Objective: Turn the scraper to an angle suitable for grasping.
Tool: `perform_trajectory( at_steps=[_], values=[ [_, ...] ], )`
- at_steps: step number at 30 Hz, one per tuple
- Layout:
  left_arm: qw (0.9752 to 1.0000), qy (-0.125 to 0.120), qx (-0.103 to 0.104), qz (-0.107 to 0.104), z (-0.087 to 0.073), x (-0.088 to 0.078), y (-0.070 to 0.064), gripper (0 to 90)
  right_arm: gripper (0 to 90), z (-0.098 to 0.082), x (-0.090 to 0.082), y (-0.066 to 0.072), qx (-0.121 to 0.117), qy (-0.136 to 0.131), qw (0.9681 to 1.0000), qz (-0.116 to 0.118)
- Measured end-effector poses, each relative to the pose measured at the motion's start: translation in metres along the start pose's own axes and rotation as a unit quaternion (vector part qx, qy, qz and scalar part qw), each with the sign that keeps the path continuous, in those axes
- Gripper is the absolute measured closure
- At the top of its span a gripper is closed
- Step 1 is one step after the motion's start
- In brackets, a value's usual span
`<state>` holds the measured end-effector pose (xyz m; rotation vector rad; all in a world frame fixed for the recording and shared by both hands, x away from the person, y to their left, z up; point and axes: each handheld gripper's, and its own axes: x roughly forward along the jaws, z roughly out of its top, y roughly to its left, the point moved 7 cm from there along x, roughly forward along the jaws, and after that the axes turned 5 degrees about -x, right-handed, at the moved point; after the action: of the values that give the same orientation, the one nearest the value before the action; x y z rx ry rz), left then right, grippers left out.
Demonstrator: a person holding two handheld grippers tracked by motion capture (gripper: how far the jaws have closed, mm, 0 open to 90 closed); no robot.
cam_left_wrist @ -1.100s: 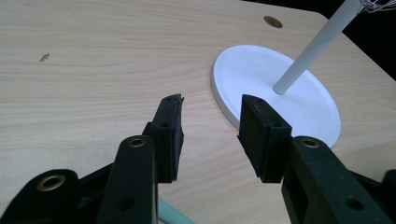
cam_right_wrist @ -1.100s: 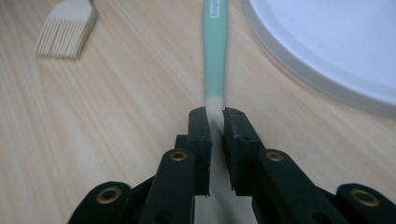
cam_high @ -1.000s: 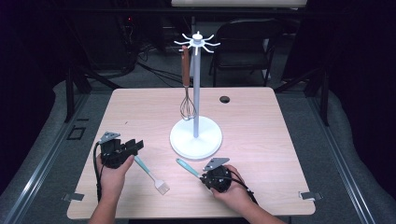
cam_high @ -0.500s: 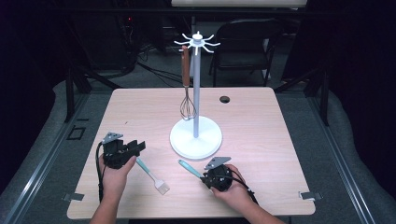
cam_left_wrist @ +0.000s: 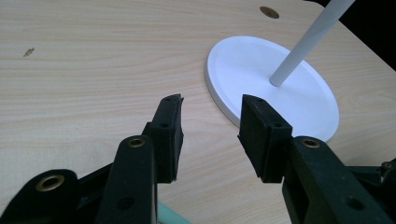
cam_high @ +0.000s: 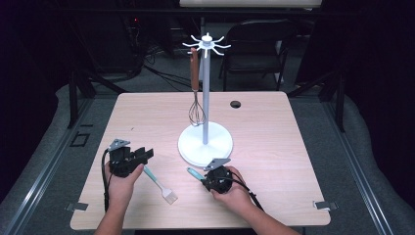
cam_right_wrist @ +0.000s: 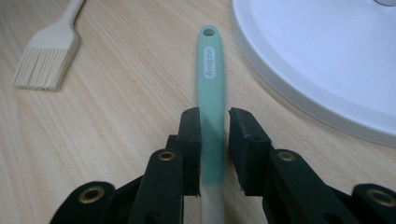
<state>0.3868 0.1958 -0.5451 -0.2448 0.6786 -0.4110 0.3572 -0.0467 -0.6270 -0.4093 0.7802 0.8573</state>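
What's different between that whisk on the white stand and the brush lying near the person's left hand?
The whisk hangs upright from a hook on the stand, while the brush lies flat on the table. The whisk has a brown handle and a wire head; the brush has a teal handle and pale bristles. The whisk looks longer than the brush. Both are long-handled kitchen tools.

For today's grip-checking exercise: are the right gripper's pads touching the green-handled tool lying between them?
Cannot tell. In the right gripper view the right gripper straddles the green handle; its jaws have just been opening, a sliver of gap shows at one pad, and the other pad's edge overlaps the handle.
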Motion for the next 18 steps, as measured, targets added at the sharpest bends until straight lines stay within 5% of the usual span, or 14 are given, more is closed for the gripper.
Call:
perform_trajectory(
  at_steps=[18],
  values=[
    [0.9992,0.025,0.025,-0.021,-0.011,0.014,-0.017,54.8,78.3,0.0,0.0,0.002,-0.019,-0.009,0.9998,0.0]
  ],
)
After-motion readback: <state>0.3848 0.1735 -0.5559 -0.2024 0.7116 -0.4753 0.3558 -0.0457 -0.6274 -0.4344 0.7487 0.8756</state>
